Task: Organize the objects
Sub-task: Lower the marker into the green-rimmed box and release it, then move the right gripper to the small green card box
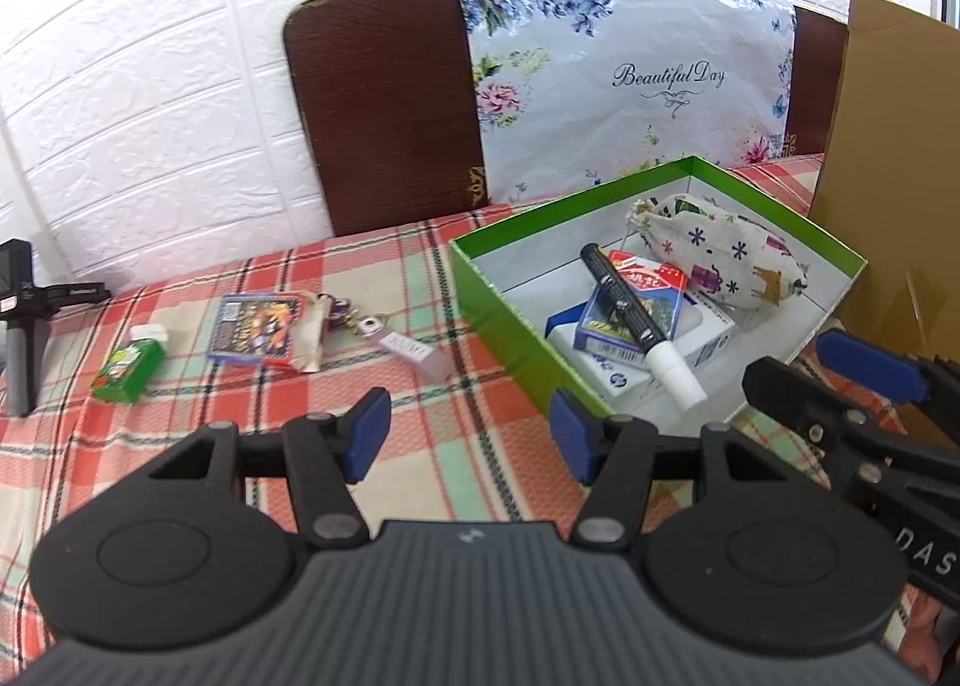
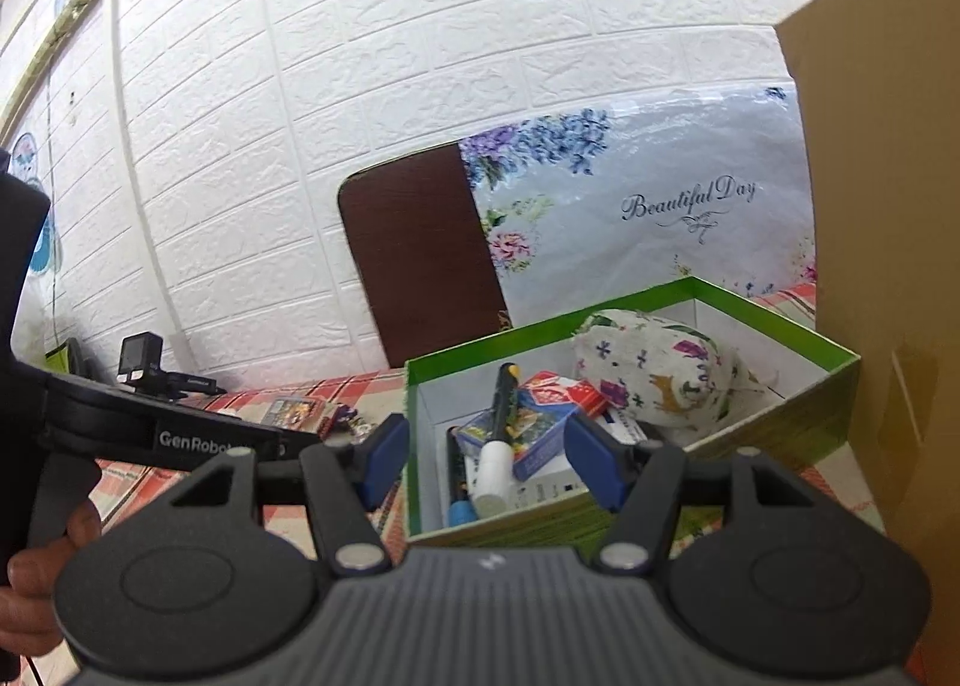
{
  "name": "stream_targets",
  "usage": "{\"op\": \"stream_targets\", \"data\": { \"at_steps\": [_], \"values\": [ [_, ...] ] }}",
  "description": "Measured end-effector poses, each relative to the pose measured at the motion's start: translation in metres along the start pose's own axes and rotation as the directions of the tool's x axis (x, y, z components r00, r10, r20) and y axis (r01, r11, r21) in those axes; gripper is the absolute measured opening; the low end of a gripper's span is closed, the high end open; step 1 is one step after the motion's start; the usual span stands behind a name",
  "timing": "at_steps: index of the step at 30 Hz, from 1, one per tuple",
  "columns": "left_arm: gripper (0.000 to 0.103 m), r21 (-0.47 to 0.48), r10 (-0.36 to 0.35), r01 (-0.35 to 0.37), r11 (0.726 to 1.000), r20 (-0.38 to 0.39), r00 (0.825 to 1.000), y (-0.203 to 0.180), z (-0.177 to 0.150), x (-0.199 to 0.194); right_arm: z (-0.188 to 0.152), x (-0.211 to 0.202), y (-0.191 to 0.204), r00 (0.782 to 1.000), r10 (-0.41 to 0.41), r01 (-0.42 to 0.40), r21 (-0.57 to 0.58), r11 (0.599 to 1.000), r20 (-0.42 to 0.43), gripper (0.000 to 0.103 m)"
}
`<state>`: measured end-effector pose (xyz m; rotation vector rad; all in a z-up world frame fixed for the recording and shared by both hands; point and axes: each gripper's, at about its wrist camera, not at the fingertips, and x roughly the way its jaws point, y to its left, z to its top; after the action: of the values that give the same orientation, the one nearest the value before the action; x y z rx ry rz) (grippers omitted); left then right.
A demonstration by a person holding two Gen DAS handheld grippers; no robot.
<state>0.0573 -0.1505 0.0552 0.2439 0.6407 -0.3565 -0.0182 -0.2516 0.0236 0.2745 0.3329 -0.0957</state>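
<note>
Left wrist view: the left gripper (image 1: 471,434) is hovering over the plaid tablecloth (image 1: 198,446), its blue pads spread wide with nothing between them.
Right wrist view: the right gripper (image 2: 489,461) is hanging at the near wall of the green box (image 2: 780,434), fingers released and holding nothing.
Green box: it is sitting at 1 o'clock from the left gripper, open on top.
Box contents: a printed cloth pouch (image 1: 720,248) is lying toward the back; a black marker with a white cap (image 1: 636,320) is resting tilted across a blue card pack (image 1: 618,320), which is lying on a white carton (image 1: 606,365).
Loose items: at 10 to 11 o'clock on the cloth, a small green packet (image 1: 127,371), a dark card box (image 1: 255,326), a keychain cluster (image 1: 336,314) and a pink tag (image 1: 414,356) are waiting outside the box.
Cardboard sheet (image 1: 888,194): it is standing at 3 o'clock beside the box.
</note>
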Motion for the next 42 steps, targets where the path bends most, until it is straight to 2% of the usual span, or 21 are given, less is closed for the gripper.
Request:
{"op": "stream_targets", "data": {
  "at_steps": [14, 24, 32, 37, 40, 41, 42],
  "values": [
    [0.061, -0.083, 0.068, -0.068, 0.994, 0.008, 0.998, 0.057, -0.024, -0.016, 0.001, 0.0, 0.055, 0.997, 0.074, -0.076, -0.117, 0.99, -0.018, 0.06],
    [0.063, -0.174, 0.147, -0.153, 0.973, -0.048, 0.988, 0.12, -0.05, 0.0, -0.013, 0.033, 0.114, 0.982, 0.155, -0.177, -0.229, 0.957, -0.111, 0.059],
    [0.067, -0.254, 0.215, -0.235, 0.938, -0.105, 0.971, 0.181, -0.071, 0.019, -0.028, 0.076, 0.152, 0.947, 0.224, -0.278, -0.234, 0.932, -0.232, 0.059],
    [0.067, -0.356, 0.239, -0.276, 0.893, -0.146, 0.96, 0.236, -0.074, 0.031, -0.03, 0.117, 0.188, 0.917, 0.275, -0.351, -0.251, 0.902, -0.29, 0.06],
    [0.067, -0.406, 0.238, -0.281, 0.869, -0.154, 0.959, 0.271, -0.065, 0.039, -0.03, 0.15, 0.212, 0.902, 0.299, -0.384, -0.26, 0.886, -0.312, 0.066],
    [0.067, -0.413, 0.239, -0.281, 0.866, -0.151, 0.959, 0.281, -0.059, 0.043, -0.031, 0.162, 0.222, 0.897, 0.305, -0.395, -0.271, 0.878, -0.319, 0.075],
    [0.067, -0.415, 0.238, -0.277, 0.867, -0.145, 0.96, 0.289, -0.053, 0.048, -0.032, 0.173, 0.23, 0.894, 0.311, -0.404, -0.283, 0.87, -0.322, 0.078]
  ]
}}
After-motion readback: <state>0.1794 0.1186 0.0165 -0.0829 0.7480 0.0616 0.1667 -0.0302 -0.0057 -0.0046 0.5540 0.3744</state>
